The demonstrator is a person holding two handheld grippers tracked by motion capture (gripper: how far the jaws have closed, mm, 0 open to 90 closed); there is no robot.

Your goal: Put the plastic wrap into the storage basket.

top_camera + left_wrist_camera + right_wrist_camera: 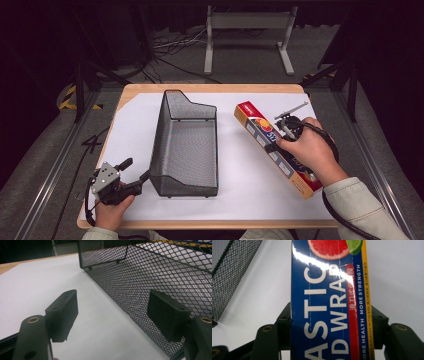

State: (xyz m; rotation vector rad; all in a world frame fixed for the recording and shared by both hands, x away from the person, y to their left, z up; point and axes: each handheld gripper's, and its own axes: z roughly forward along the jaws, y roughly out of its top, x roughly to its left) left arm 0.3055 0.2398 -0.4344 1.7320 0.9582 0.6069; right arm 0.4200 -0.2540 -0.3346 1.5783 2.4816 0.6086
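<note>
Black wire-mesh basket (184, 145): long, rectangular, open-topped, fine expanded-metal weave, one end wall stepped higher; stands at centre frame of the high view on a white paper sheet (240, 175) covering a light wooden table (210, 88). The left gripper view brings its side wall (155, 290) close, the diamond weave legible and the white surface showing through it.

Long cardboard box of plastic wrap (276, 148): glossy, blue face, red and yellow edging, lying diagonally at right of centre in the high view, well apart from the basket. The right gripper view resolves what the high view blurs: a grapefruit and lime picture, white capitals, "MORE STRENGTH" (329, 302).

Right gripper (287, 132): black, in the person's right hand (307, 150); jaws pressed against both long sides of the box, clasping it.

Left gripper (131, 175): black, grey plate on top, lower left of the high view; matte pads (65, 312) spread wide, holding nothing, one jaw just beside the basket's near corner.
</note>
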